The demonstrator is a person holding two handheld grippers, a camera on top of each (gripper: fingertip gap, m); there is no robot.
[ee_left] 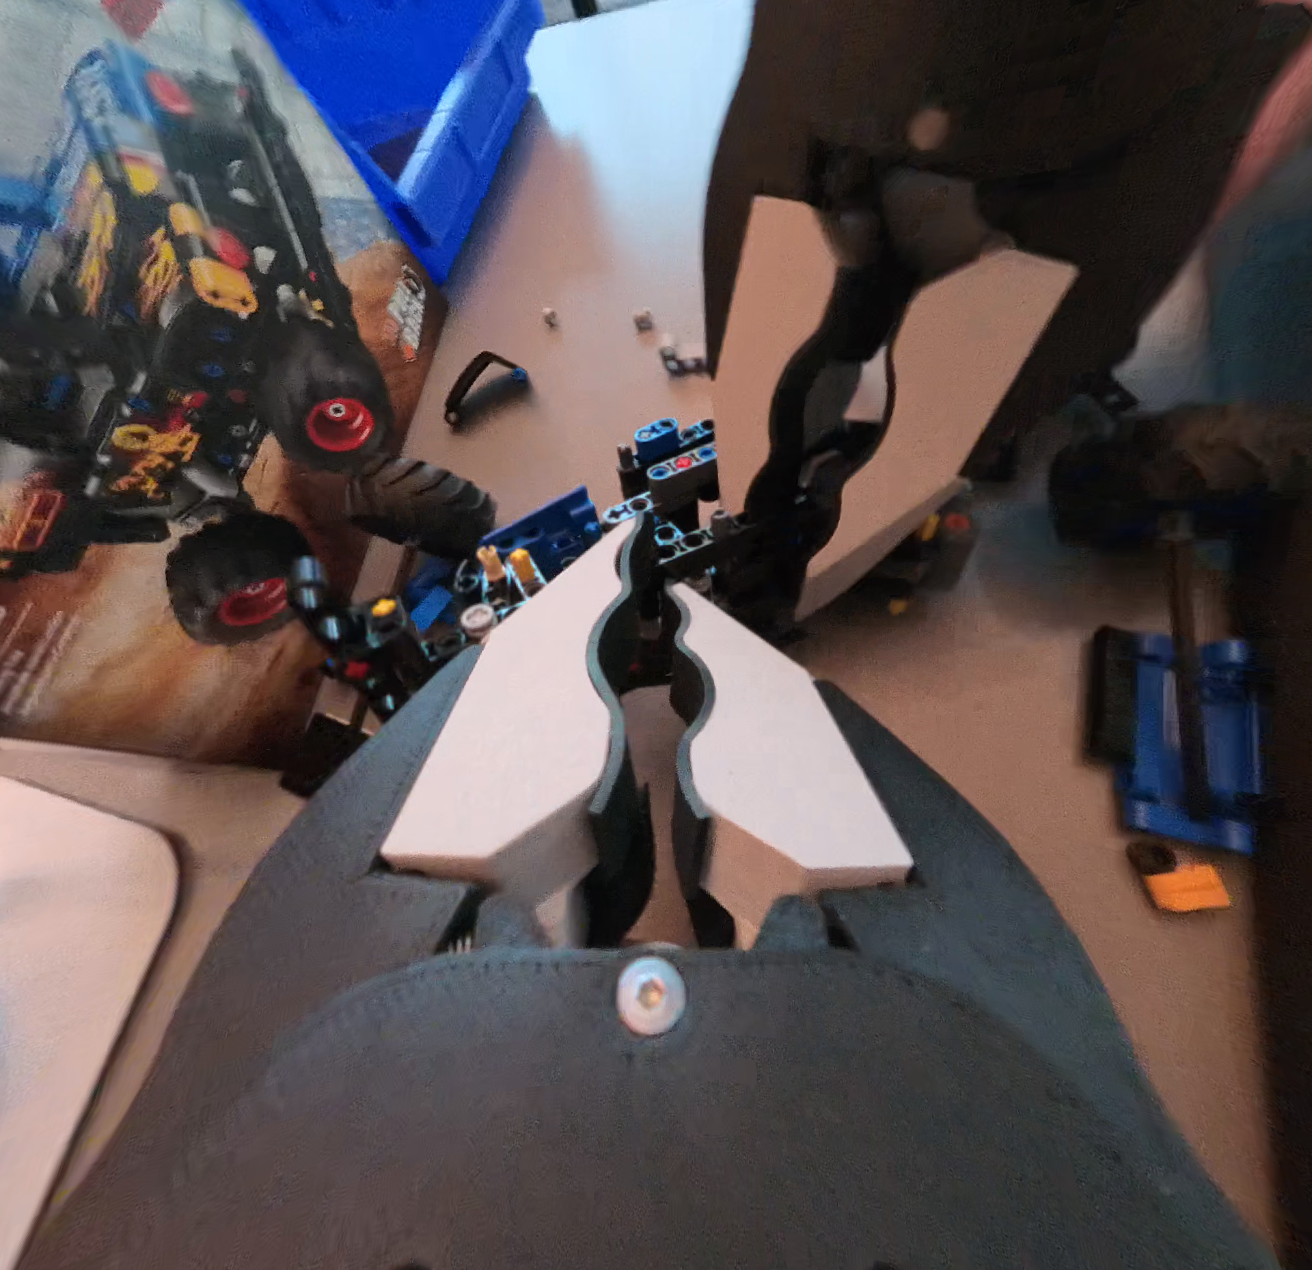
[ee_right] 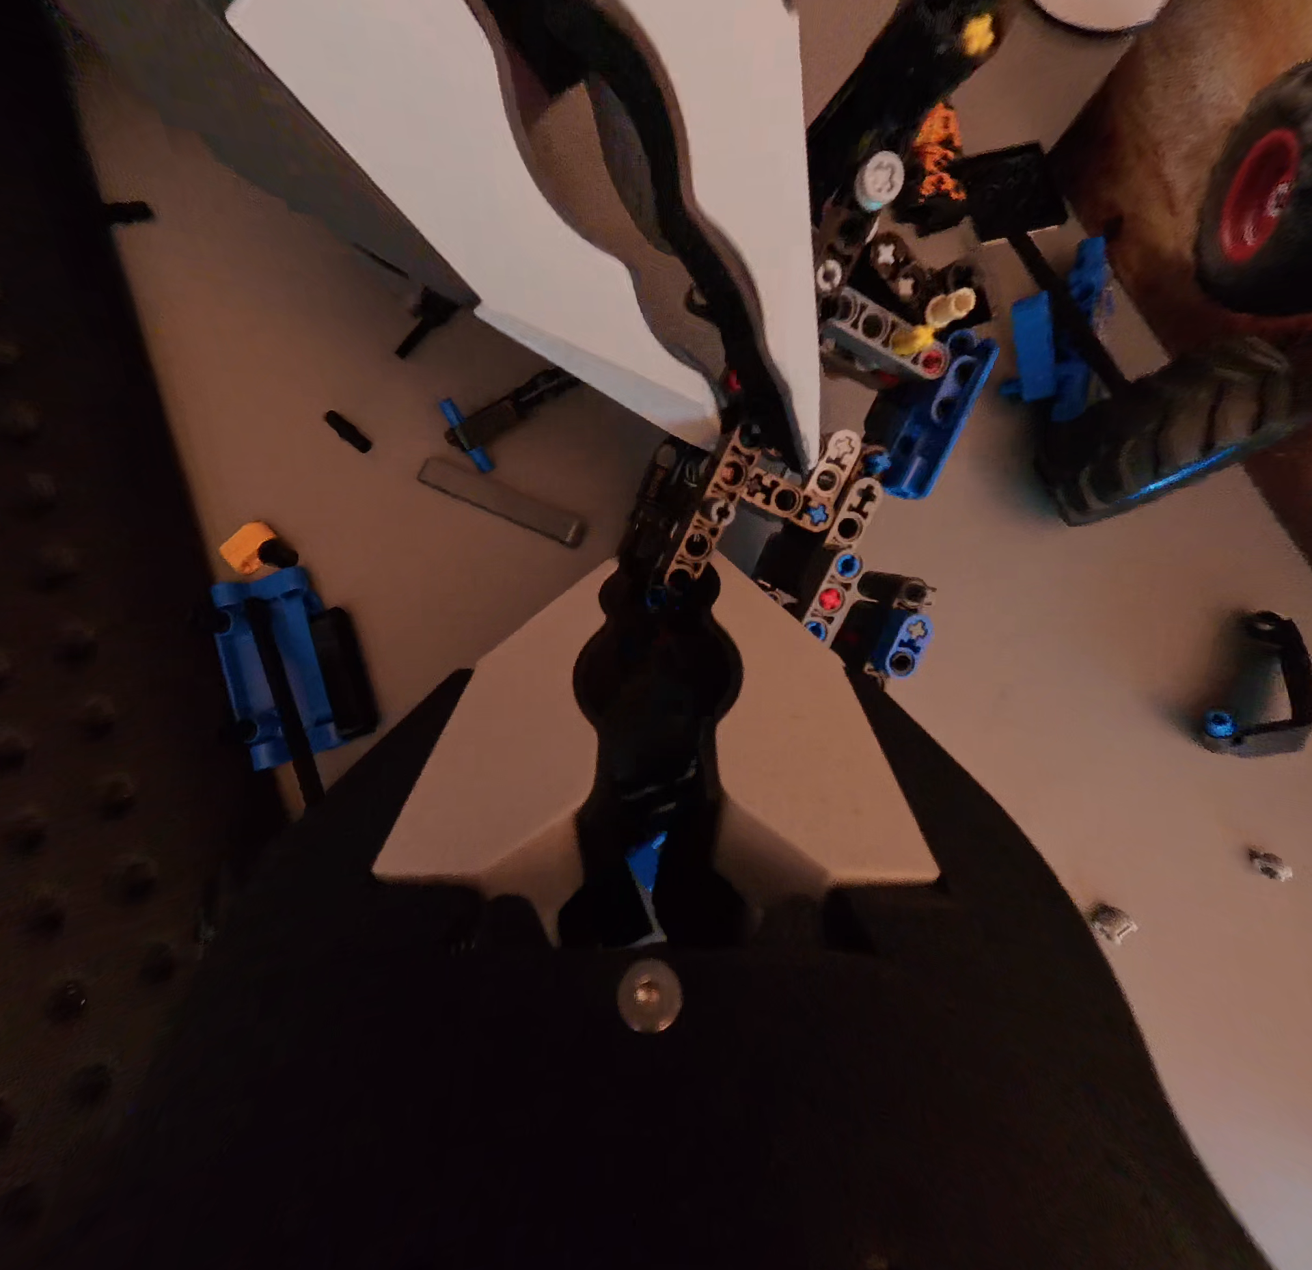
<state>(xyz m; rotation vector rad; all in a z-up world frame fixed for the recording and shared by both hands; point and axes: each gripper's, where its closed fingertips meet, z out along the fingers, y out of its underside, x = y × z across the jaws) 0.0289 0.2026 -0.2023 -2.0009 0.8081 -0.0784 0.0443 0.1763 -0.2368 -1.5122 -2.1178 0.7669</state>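
A brick assembly of grey, black and blue holed beams (ee_left: 674,455) stands on the table, with red and blue pins in it. My left gripper (ee_left: 649,568) is shut on a thin black part at its near side. My right gripper (ee_left: 756,526) comes down from the upper right and grips the same assembly close beside it. In the right wrist view my right gripper (ee_right: 667,582) is shut on a grey and black beam end of the assembly (ee_right: 781,497). The left gripper (ee_right: 767,433) reaches in from above, its tips on the assembly's top.
A picture box showing a toy truck (ee_left: 177,384) lies left, a blue bin (ee_left: 426,100) behind it. Loose parts: a black tyre (ee_left: 419,497), a blue panel piece (ee_left: 1185,739), an orange piece (ee_left: 1182,884), a black curved piece (ee_left: 483,384), a grey flat beam (ee_right: 500,501), small grey pins (ee_left: 642,320). My right fingertips sit around 4 cm from my left ones.
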